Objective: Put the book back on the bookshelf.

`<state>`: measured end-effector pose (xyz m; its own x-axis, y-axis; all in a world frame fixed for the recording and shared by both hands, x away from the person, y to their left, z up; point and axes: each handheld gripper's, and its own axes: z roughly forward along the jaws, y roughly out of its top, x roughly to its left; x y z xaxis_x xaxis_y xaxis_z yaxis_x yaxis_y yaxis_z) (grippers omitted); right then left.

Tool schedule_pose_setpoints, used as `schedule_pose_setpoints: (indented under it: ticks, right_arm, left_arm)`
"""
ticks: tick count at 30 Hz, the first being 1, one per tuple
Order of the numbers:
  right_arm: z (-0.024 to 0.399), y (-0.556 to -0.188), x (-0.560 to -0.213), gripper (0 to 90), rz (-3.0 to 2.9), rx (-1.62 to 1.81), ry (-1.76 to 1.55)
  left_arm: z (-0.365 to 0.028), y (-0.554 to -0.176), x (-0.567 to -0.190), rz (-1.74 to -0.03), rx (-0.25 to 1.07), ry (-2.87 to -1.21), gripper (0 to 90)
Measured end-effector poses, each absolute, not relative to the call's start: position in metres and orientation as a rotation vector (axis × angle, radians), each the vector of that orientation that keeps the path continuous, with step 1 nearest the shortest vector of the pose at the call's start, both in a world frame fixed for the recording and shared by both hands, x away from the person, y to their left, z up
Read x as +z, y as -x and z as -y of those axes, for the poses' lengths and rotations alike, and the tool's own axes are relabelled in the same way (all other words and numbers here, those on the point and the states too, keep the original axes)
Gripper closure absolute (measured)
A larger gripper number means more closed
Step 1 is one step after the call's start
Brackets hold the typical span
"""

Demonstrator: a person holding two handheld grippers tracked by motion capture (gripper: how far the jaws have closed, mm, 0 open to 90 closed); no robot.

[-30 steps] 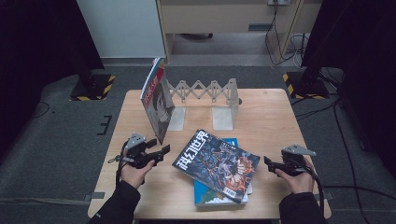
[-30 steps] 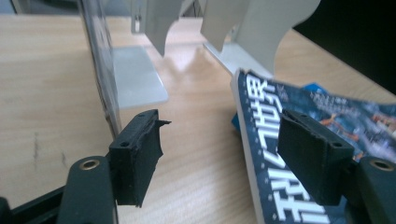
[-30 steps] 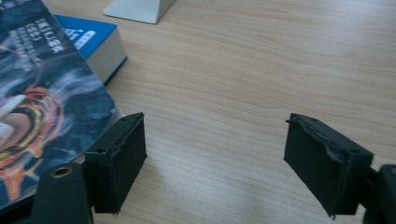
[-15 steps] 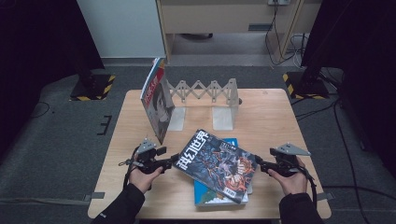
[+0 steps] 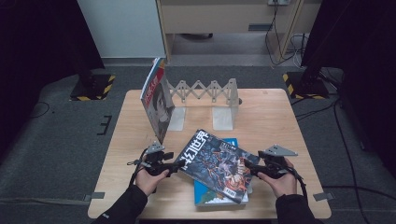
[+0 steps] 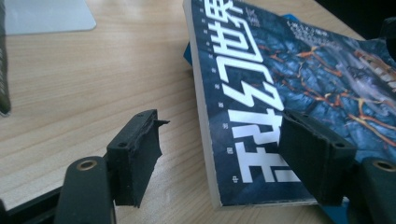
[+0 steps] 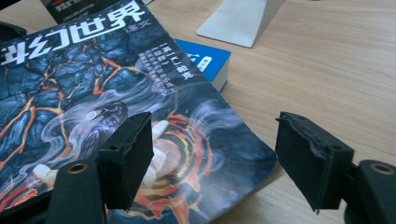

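1. The magazine (image 5: 215,164) lies flat on the table (image 5: 280,116), atop a blue book (image 5: 219,198), between the two grippers; its long axis runs diagonally, title end toward the rack (image 5: 205,93), far from both.
2. The left gripper (image 5: 180,164) is spread, straddling the magazine's spine edge (image 6: 210,140) without pinching it.
3. The right gripper (image 5: 247,165), whose jaws have just been closing, is spread around the opposite corner (image 7: 261,163), not gripping.
4. Beyond the left gripper, another magazine (image 5: 156,100) stands upright against the rack.

Both claws (image 5: 180,164) (image 5: 246,165) closer to magazine (image 5: 217,165)
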<state>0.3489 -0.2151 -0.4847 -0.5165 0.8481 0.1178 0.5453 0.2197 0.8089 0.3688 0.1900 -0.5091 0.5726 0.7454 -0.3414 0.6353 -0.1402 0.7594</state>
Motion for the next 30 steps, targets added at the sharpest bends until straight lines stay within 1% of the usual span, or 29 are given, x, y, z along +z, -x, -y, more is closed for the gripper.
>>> schedule_pose_setpoints:
  ticks: [7, 13, 18, 23, 24, 26, 27, 30]
  right_arm:
    - [0.211, -0.350, -0.489, 25.1, -2.165, 1.191, -1.289]
    - [0.209, -0.352, -0.493, 23.4, -2.185, 1.162, -1.285]
    - [0.208, -0.353, -0.495, 22.6, -2.201, 1.146, -1.284]
    - [0.209, -0.353, -0.496, 21.7, -2.198, 1.154, -1.299]
    - [0.209, -0.354, -0.497, 21.5, -2.200, 1.157, -1.305]
    - [0.210, -0.354, -0.497, 21.3, -2.200, 1.161, -1.307]
    - [0.210, -0.354, -0.497, 21.3, -2.199, 1.165, -1.311]
    - [0.211, -0.354, -0.498, 20.9, -2.195, 1.174, -1.318]
  left_arm:
    - [-0.187, -0.372, -0.515, -1.124, 0.067, -1.820, 26.9]
    - [-0.184, -0.376, -0.522, -1.123, -0.039, -1.785, 25.7]
    - [-0.184, -0.378, -0.524, -1.127, -0.074, -1.771, 25.7]
    - [-0.183, -0.382, -0.528, -1.135, -0.153, -1.748, 26.0]
    - [-0.183, -0.383, -0.528, -1.134, -0.172, -1.743, 26.5]
    - [-0.181, -0.383, -0.529, -1.143, -0.217, -1.726, 30.2]
    - [-0.181, -0.382, -0.528, -1.144, -0.225, -1.727, 34.1]
    - [-0.180, -0.381, -0.525, -1.144, -0.204, -1.742, 34.9]
